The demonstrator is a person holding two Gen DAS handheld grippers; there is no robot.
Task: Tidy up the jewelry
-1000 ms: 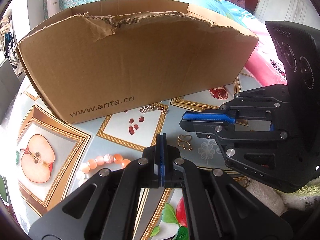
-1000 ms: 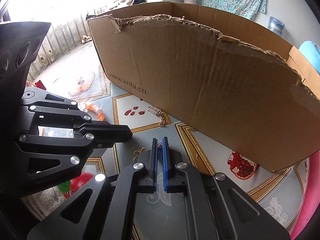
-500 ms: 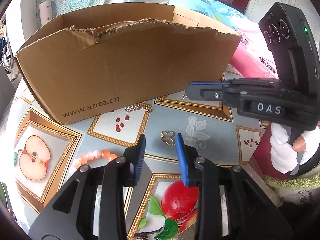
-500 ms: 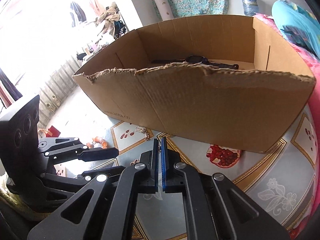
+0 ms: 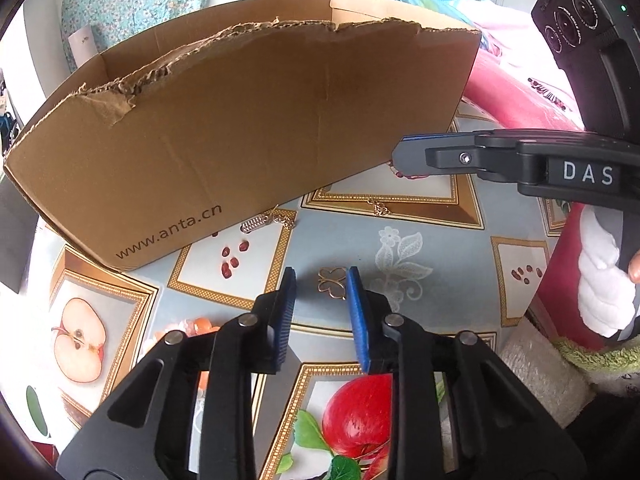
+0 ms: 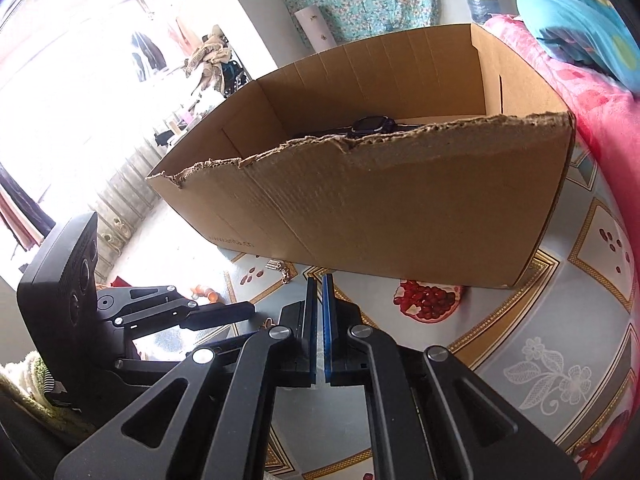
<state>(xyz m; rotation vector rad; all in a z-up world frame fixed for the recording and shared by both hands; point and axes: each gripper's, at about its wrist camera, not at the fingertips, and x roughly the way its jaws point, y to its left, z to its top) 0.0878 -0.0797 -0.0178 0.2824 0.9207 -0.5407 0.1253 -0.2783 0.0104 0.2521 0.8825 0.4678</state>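
A small gold clover-shaped pendant (image 5: 332, 282) lies on the fruit-print tablecloth, between the tips of my left gripper (image 5: 320, 276). Its jaws are closing and the pads stand clear of the pendant. A silver and gold chain (image 5: 268, 220) lies at the foot of the torn cardboard box (image 5: 260, 140), a thin gold chain (image 5: 378, 208) further right. Orange beads (image 5: 192, 326) peek out behind the left finger. My right gripper (image 6: 319, 280) is shut on nothing, hovering in front of the box (image 6: 400, 216). A dark watch (image 6: 374, 125) lies inside it.
A white-gloved hand (image 5: 604, 292) holds the right gripper (image 5: 404, 154) at the right edge. Pink bedding (image 6: 600, 112) borders the table beyond the box. A pale towel (image 5: 536, 372) lies at the table's near right corner.
My left gripper went from shut to open, then narrowed slightly, and shifted so the clover pendant sits between its tips. The right gripper rolled and pulled away right, staying shut.
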